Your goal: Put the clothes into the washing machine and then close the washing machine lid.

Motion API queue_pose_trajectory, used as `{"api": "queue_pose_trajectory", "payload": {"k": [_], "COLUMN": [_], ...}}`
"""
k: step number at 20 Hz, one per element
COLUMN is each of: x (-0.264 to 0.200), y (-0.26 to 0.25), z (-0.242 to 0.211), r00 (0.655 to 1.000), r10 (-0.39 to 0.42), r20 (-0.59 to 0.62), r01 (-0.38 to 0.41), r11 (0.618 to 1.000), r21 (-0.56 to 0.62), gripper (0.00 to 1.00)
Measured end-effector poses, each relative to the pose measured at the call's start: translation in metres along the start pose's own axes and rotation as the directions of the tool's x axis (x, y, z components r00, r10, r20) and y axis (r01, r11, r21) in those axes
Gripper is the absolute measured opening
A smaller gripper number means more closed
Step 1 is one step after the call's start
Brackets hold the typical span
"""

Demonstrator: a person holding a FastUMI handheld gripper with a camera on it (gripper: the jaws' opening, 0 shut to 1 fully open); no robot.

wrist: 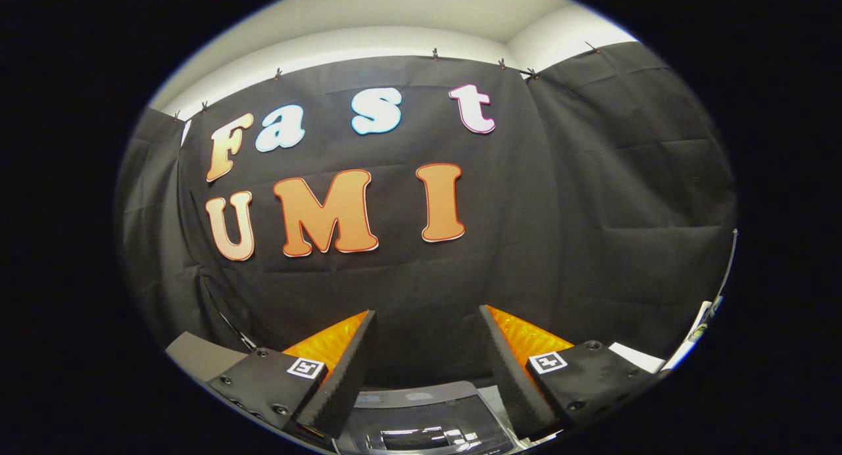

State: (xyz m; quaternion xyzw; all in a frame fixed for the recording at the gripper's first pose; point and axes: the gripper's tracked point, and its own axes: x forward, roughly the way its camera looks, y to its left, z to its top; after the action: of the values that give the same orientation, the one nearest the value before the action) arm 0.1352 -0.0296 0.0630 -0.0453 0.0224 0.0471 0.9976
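Note:
My gripper [427, 317] is open, with nothing between its fingers, and it points up at the booth's black cloth wall. Low down between the fingers shows the top of the washing machine [421, 415], a grey body with a dark glossy lid or panel that reflects light. I cannot tell whether the lid is up or down. The machine sits below and just ahead of the fingertips.
The black cloth wall [592, 212] hangs close ahead and wraps round to the right. A white object [635, 356] lies beyond the right finger, beside a thin upright edge [720, 290]. A grey flat surface [197, 356] shows left of the left finger.

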Motion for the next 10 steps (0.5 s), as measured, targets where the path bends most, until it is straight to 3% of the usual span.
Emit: {"api": "queue_pose_trajectory", "payload": {"k": [10], "x": [0.015], "y": [0.016], "z": [0.012], "r00": [0.996], "r10": [0.087], "r20": [-0.003], "r01": [-0.087], "r11": [0.996], "r21": [-0.031], "gripper": [0.98]}}
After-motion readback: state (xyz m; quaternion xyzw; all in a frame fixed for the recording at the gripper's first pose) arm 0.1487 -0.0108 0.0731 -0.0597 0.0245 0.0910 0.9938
